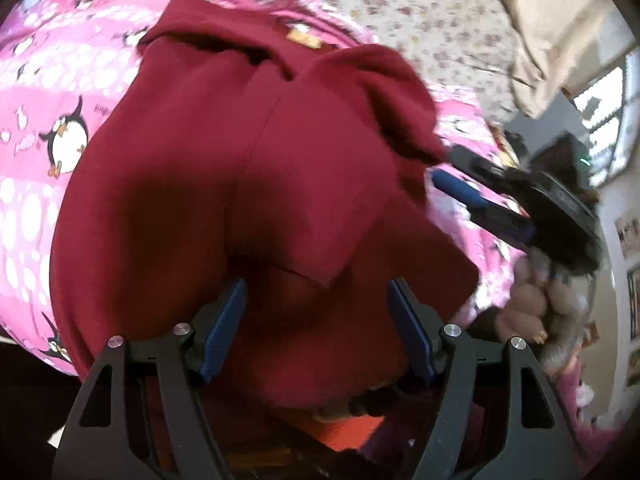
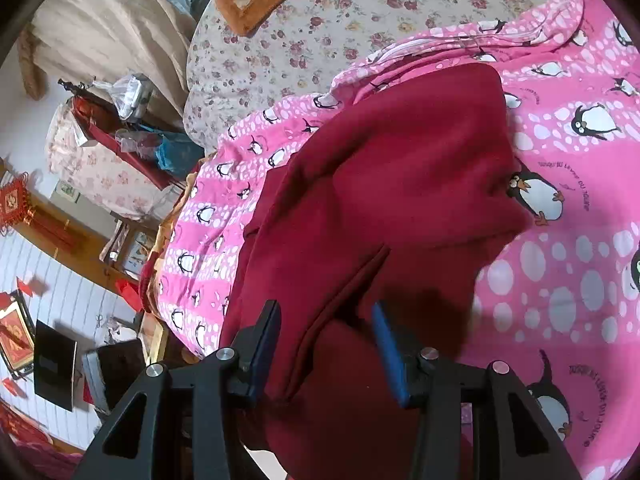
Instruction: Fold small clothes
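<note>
Maroon garment (image 1: 224, 184), a small hooded top by the look of it, lies spread on the pink penguin blanket (image 2: 568, 264) covering the bed, w/ its bottom part hanging over the near edge of the bed; floral sheet (image 2: 320, 28) shows toward the far edge.

Step in hand, my read: getting set to take hold of the lower part for a fold. To do it well: pinch both sides at matching spots, lift only enough to clear the blanket, carry the hem toward the hood end & keep the side edges parallel so no diagonal crease forms. Flatten the loose flap near the middle first.

Left hand-held gripper (image 1: 316, 316): jaws spread wide, blue pads (image 1: 224, 328) apart above the fabric, pinching nothing. Right hand-held gripper (image 2: 326, 346): jaws part-spread, a ridge/seam of the garment runs btwn them, but the pads don't press it as far as I can see, so nothing held yet.
</note>
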